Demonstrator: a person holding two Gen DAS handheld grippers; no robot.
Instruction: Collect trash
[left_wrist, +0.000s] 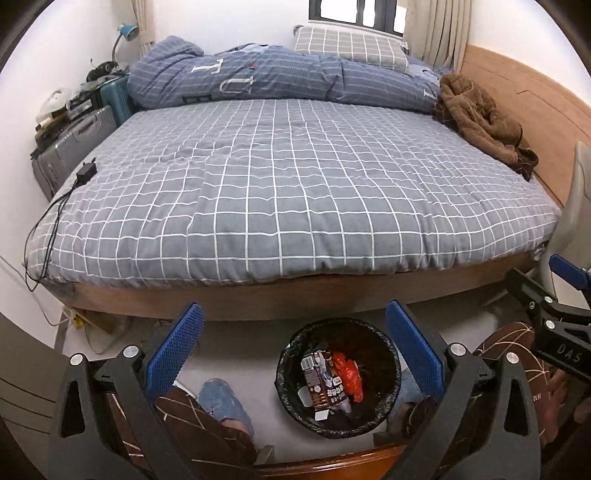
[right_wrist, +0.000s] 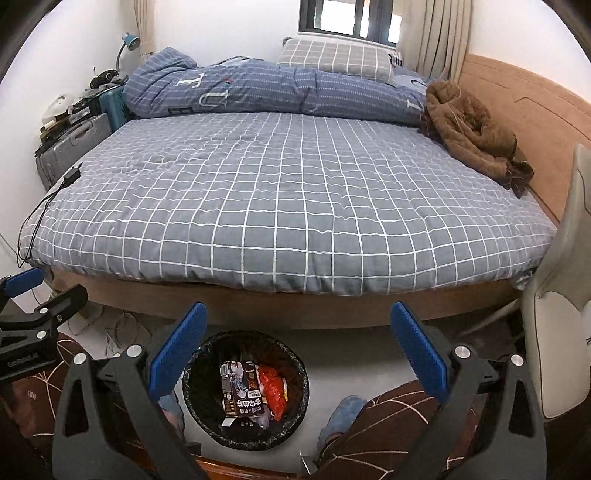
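Black-lined bin (left_wrist: 338, 376) holds one carton (left_wrist: 317, 384) and one red bag (left_wrist: 347, 376); both grippers (left_wrist: 295, 350) (right_wrist: 297, 350) gape wide, empty.

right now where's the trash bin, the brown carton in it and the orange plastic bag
trash bin (left_wrist: 282, 373), left wrist view, on its left rim with the black liner.
brown carton (left_wrist: 317, 384), left wrist view, on its printed front face.
orange plastic bag (right_wrist: 272, 391), right wrist view, on the crumpled middle of the bag.
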